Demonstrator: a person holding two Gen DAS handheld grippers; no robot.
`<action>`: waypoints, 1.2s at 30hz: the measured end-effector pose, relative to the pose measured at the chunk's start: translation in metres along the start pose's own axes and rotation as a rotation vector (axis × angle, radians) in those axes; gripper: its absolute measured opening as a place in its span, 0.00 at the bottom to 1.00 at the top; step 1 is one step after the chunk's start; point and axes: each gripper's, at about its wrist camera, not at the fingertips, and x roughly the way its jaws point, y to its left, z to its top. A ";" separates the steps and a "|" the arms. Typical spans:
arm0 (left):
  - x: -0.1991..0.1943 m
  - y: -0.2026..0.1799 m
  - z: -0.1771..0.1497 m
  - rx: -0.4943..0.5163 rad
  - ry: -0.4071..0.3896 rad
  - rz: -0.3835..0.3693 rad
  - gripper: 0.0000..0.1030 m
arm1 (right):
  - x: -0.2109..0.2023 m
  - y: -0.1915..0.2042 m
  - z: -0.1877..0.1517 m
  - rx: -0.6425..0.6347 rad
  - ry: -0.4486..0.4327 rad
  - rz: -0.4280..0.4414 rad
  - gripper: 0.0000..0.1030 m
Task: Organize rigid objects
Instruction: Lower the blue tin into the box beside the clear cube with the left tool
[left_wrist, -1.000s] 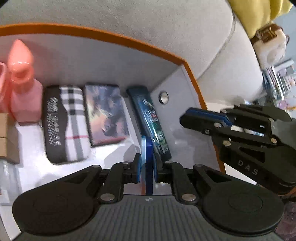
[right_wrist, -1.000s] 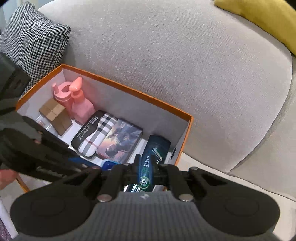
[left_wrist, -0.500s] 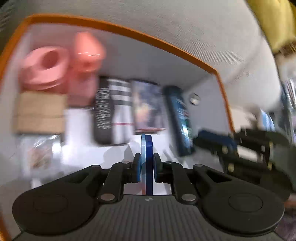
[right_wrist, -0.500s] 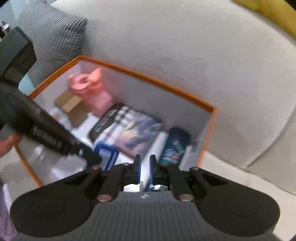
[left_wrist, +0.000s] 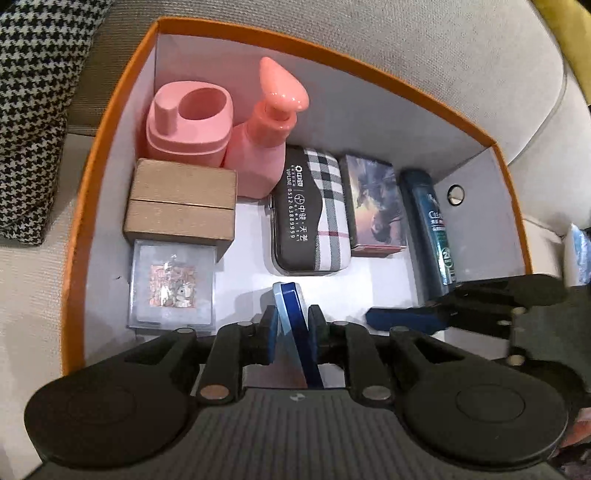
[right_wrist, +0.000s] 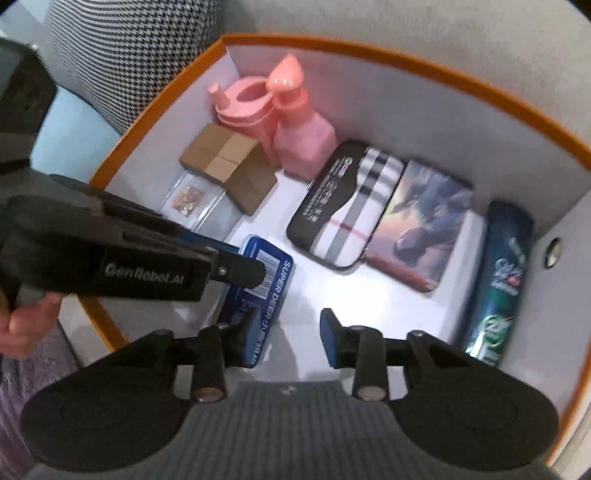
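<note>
An orange-rimmed white box (left_wrist: 110, 122) (right_wrist: 406, 55) sits on a grey sofa. My left gripper (left_wrist: 291, 321) (right_wrist: 255, 273) holds a blue tin (left_wrist: 291, 314) (right_wrist: 266, 288) on edge near the box's front. Its jaws are opening, and the tin tilts between the pads, still touching both. My right gripper (right_wrist: 291, 321) (left_wrist: 388, 317) hangs low inside the box just right of the tin. Its jaws are opening with nothing between them, and its left finger is close beside the tin. A dark shampoo bottle (left_wrist: 432, 229) (right_wrist: 506, 280) lies along the right wall.
Inside the box are two pink bottles (left_wrist: 266, 147), brown cardboard boxes (left_wrist: 181, 206), a clear case (left_wrist: 171, 284), a plaid case (left_wrist: 310, 214) and a picture box (left_wrist: 376, 206). A houndstooth cushion (left_wrist: 33, 110) lies left of the box. A hand (right_wrist: 22, 321) grips the left tool.
The left gripper has shifted left across the box and the tin now tilts between its jaws. The right gripper has come down into the box and its jaws have spread.
</note>
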 end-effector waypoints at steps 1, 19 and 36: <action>-0.005 0.002 -0.001 0.003 -0.012 -0.017 0.22 | 0.004 0.002 0.002 0.006 0.014 0.005 0.37; -0.088 0.023 -0.018 0.113 -0.308 0.066 0.29 | 0.056 0.023 0.041 0.121 0.218 0.045 0.36; -0.104 0.032 -0.036 0.122 -0.361 0.037 0.29 | 0.043 0.049 0.025 0.172 0.138 -0.031 0.39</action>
